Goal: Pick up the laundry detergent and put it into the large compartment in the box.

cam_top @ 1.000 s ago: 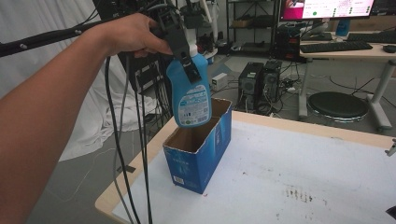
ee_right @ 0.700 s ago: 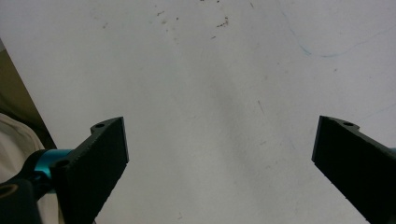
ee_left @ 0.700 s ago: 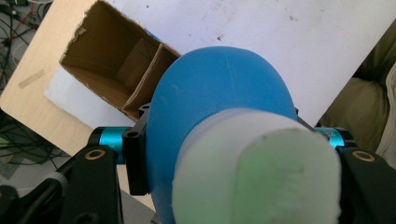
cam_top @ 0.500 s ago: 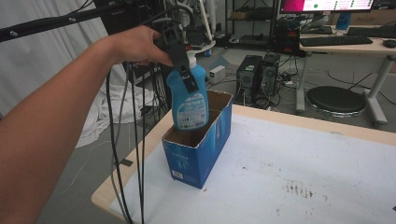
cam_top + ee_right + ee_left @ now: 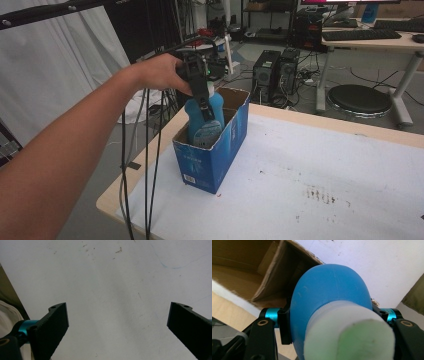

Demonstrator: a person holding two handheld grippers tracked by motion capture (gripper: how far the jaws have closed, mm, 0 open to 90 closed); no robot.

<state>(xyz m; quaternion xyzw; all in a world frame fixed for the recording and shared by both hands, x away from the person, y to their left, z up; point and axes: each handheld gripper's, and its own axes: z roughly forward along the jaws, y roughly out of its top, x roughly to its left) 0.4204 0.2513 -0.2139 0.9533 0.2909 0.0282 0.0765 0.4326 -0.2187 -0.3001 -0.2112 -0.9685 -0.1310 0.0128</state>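
No print is legible (bottle label and box markings blur).

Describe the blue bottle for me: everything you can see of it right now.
The blue bottle looks like smooth plastic, with rounded shoulders, a pale whitish cap and a printed label on its front. It stands roughly upright, its lower part sunk inside the open blue cardboard box at the table's near-left corner, shoulders and cap above the rim. The left hand-held gripper is clamped on it just below the cap, one jaw on each side.
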